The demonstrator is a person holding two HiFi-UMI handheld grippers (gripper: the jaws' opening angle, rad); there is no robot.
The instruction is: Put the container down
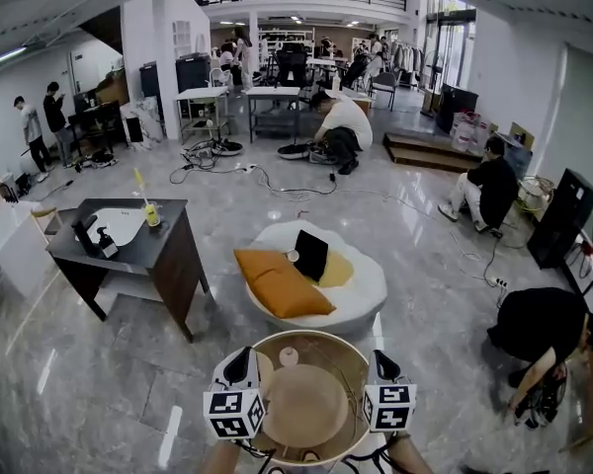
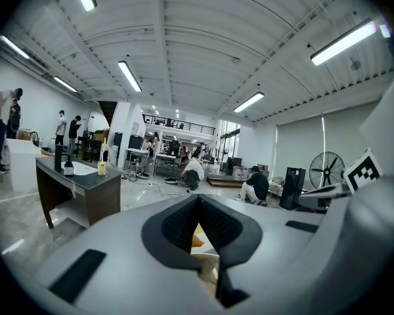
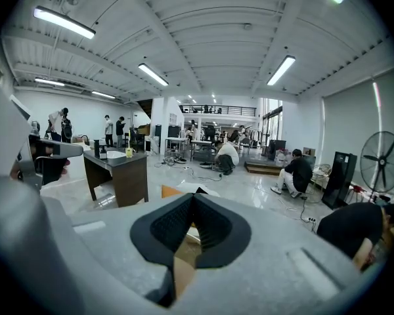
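Gripping the container (image 1: 306, 403) rim, left tongs (image 1: 242, 364) and right tongs (image 1: 383, 365) are partly cropped.

Grey left gripper (image 2: 198, 198), black fingers (image 2: 175, 226), marker cube (image 1: 235, 413)

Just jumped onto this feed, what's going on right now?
A person is carrying a round tan container in front of them. The left tongs and right tongs are each shut on opposite sides of its rim. It has not been put down yet. On the floor ahead is a white round seat with orange cushions, and a dark table stands to the left.
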